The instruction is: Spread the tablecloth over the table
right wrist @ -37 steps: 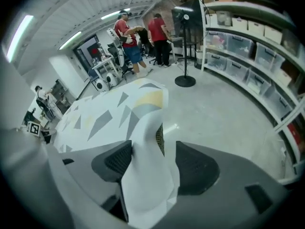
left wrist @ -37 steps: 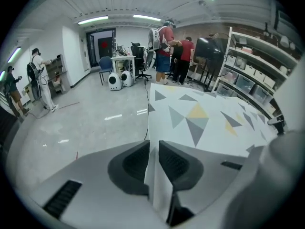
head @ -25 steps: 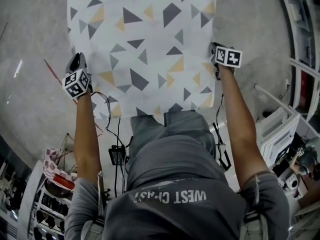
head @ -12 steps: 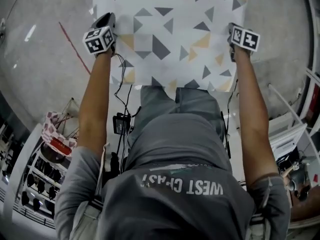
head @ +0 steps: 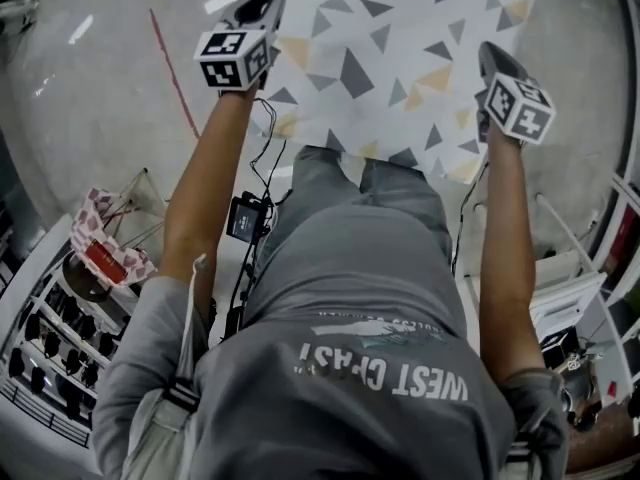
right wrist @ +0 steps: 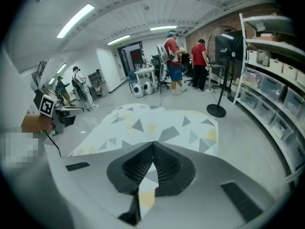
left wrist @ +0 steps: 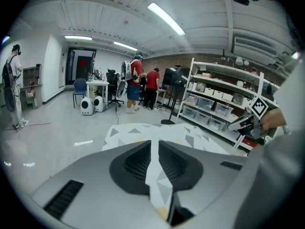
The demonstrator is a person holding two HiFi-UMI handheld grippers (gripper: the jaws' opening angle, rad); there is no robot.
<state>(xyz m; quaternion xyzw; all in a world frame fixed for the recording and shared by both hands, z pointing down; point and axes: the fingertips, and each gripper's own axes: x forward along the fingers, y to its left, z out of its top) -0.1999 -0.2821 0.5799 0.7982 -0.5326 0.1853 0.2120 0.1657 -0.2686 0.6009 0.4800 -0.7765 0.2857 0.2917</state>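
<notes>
Left claw [head: 260,6] and right claw [head: 492,60] each tight on opposite side edges of the tablecloth [head: 400,58], open floor [head: 110,98] around.

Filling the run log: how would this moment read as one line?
left hand-held gripper: shut on tablecloth | right hand-held gripper: just closed tighter, shut on tablecloth | tablecloth: spread out ahead

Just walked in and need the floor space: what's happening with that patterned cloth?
A person holds the tablecloth by its near edge, with the left gripper and the right gripper each shut on it. The right jaws have just been closing on the cloth. It stretches out flat ahead of them, and no table shows beneath it.
</notes>
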